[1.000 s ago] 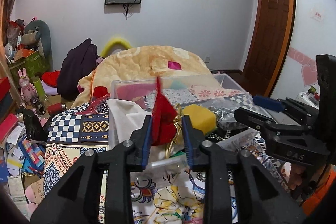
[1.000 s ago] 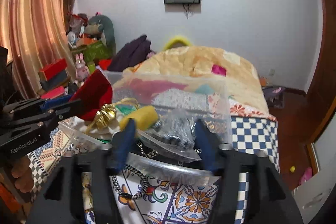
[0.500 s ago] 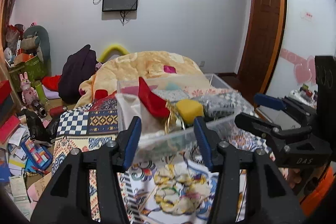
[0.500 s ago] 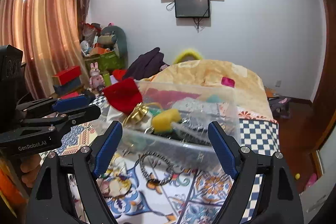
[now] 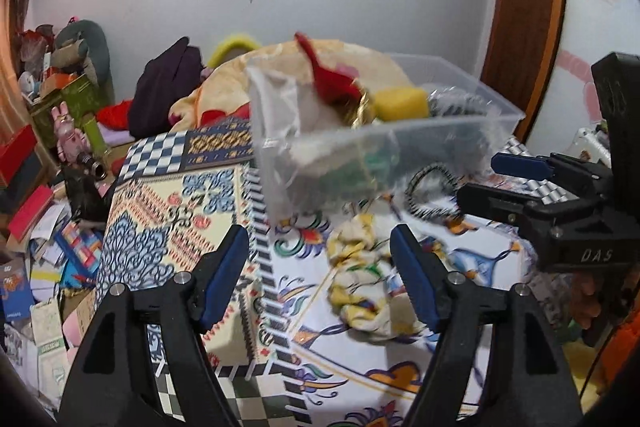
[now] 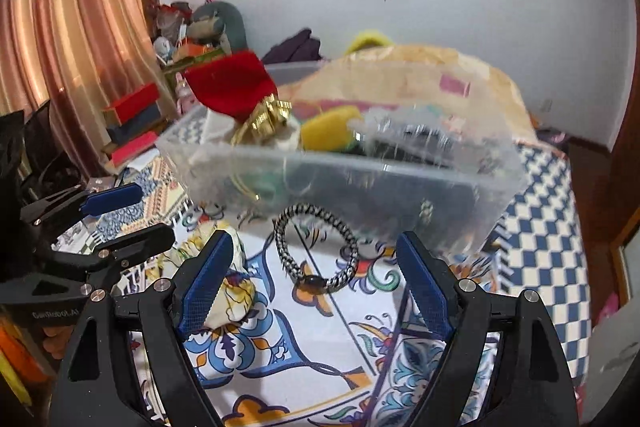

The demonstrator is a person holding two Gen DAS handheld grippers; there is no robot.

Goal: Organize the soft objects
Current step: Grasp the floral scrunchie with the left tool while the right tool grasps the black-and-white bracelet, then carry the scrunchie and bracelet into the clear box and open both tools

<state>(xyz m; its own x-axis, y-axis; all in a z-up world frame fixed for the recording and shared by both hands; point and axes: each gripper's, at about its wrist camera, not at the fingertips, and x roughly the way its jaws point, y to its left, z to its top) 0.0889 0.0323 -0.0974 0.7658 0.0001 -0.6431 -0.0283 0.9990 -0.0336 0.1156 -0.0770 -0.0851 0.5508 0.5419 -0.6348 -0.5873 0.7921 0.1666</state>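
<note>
In the clear bin (image 6: 360, 183), a seemingly velvety red pouch (image 6: 230, 87) slumps; both claws (image 5: 320, 279) (image 6: 314, 287) gape, released.

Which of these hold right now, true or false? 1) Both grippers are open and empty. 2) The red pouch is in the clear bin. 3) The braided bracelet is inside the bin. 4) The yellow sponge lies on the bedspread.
1) True: the left gripper and the right gripper both gape with nothing between their fingers.
2) True: the red pouch sticks up out of the clear bin.
3) False: the braided bracelet lies on the bedspread in front of the bin.
4) False: the yellow sponge sits in the bin.
</note>
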